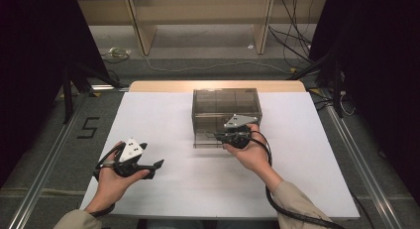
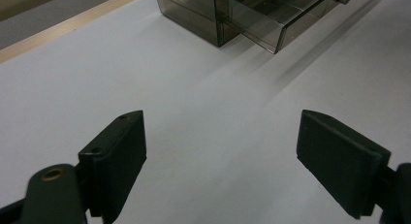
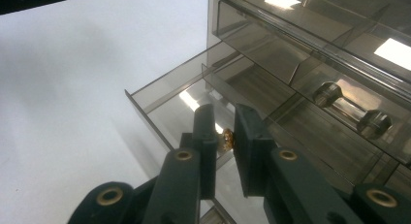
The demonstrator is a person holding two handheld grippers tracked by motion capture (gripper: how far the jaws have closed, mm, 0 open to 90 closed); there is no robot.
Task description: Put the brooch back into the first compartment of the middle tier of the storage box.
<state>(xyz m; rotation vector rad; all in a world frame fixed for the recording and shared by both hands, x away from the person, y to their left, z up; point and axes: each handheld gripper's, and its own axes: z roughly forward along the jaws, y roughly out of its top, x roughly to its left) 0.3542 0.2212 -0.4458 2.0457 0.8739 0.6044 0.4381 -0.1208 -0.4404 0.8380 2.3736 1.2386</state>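
Right fingers (image 3: 225, 136): nearly shut, pinching the small knob (image 3: 228, 139) of the bottom drawer (image 3: 194, 95).
Left fingers (image 2: 220, 156): wide open, holding nothing.
Drawer: pulled partly out of the brown box (image 1: 226, 107), mid-bench (image 1: 163, 115), sliding towards the person.
Nearer hand: right.

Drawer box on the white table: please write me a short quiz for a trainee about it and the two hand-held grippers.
1. True or false: the left hand-held gripper grips a drawer.
2. Choose one: the drawer of the smoky drawer box at the right hand-held gripper is A) fully shut, B) partly pulled out, C) lying beside the box.
3. What do the right hand-held gripper's jaws close on?

Key: 1 false, its jaws stand open over the white table. 2 B. 3 the drawer's small knob.
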